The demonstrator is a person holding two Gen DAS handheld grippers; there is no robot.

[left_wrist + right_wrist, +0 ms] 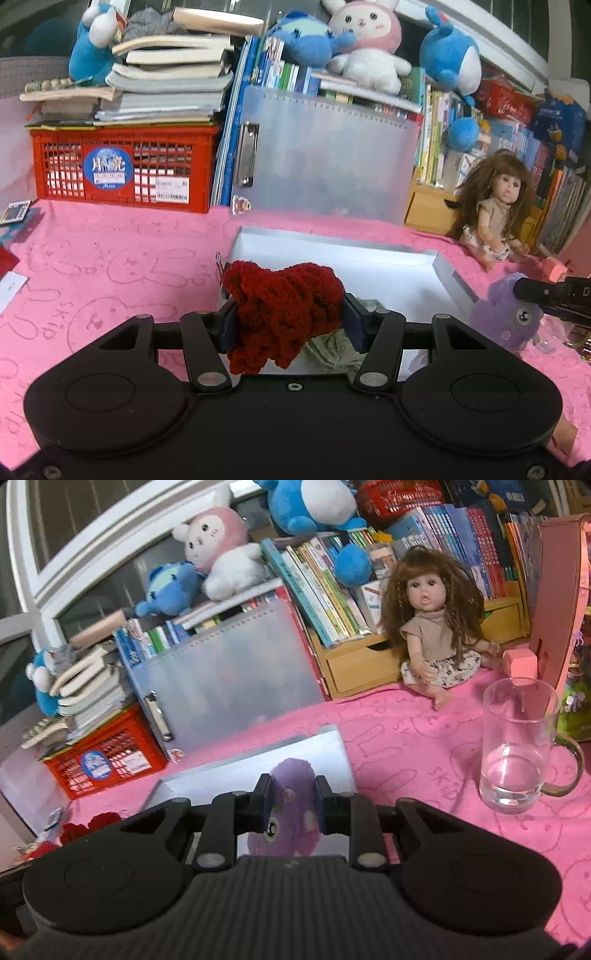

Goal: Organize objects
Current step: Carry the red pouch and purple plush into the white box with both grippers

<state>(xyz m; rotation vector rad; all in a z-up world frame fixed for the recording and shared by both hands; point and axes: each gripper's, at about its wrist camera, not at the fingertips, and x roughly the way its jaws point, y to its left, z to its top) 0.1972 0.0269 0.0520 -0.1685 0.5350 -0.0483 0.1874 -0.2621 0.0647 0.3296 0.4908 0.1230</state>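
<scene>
My left gripper (290, 317) is shut on a dark red crocheted piece (284, 306) and holds it over the near left corner of an open white box (448, 275) on the pink cloth. A pale green knitted thing (334, 350) lies in the box under it. My right gripper (293, 799) is shut on a purple plush toy (291, 812) and holds it at the near edge of the same box (328, 753). In the left wrist view the purple plush (511, 319) and the right gripper's body (554, 291) show at the right of the box.
A red crate (122, 166) with stacked books, a frosted binder (325, 158), shelved books and plush toys line the back. A doll (432, 627) sits at the right. A glass mug (517, 746) stands right of my right gripper. A pink stand (557, 602) rises behind it.
</scene>
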